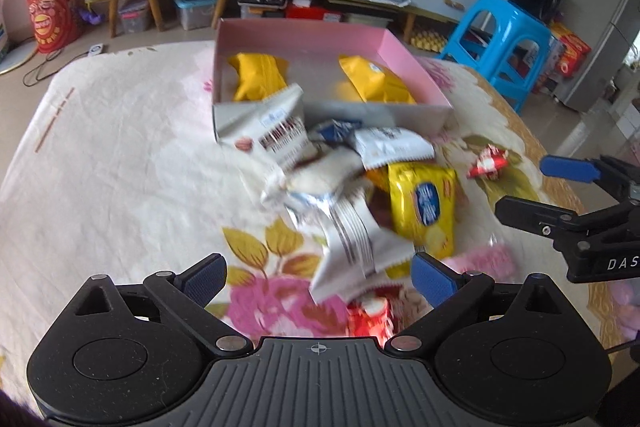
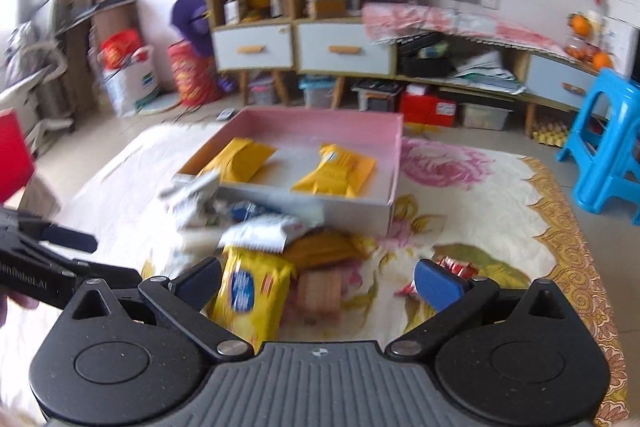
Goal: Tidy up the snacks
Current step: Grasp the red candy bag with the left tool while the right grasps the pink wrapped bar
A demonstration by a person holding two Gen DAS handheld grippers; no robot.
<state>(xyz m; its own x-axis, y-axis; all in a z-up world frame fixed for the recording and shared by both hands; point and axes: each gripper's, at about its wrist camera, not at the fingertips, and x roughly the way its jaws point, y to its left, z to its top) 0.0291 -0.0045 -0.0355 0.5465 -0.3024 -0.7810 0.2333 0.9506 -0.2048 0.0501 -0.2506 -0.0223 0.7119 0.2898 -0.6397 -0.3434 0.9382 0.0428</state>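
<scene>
Snack pile (image 1: pixel 352 187) sits on the floral cloth (image 1: pixel 120 167), just near of the pink box (image 1: pixel 300 35). Box already holds two yellow packs (image 1: pixel 260 75), side by side, with the far half bare. Loose in the pile: white packs (image 1: pixel 280 131), a yellow biscuit pack (image 2: pixel 252 291), a brown wafer pack (image 2: pixel 320 291), and a red candy (image 1: pixel 486 163) off to the right, apart from the heap.

Left gripper (image 1: pixel 316 279): jaws apart, nothing between the pads; a white pack lies under them. Right gripper (image 2: pixel 318 281): jaws wide apart, empty, hovering over the yellow biscuit pack and wafer. Each gripper shows at the edge of the other's view, so they're close together.

Step in hand looks like picking the next pack from the pile. To do it well:
- take one pack per gripper, top of the heap first; the buried ones will drag neighbours
- grip across the short side, on the body, not the crimped end; foil slips
- right takes the biscuit pack, left the white one, so the arms don't cross
- drop into the box's bare far half, flat, beside the yellow two

Frames are motion-blurred, so pack labels are unreadable.
</scene>
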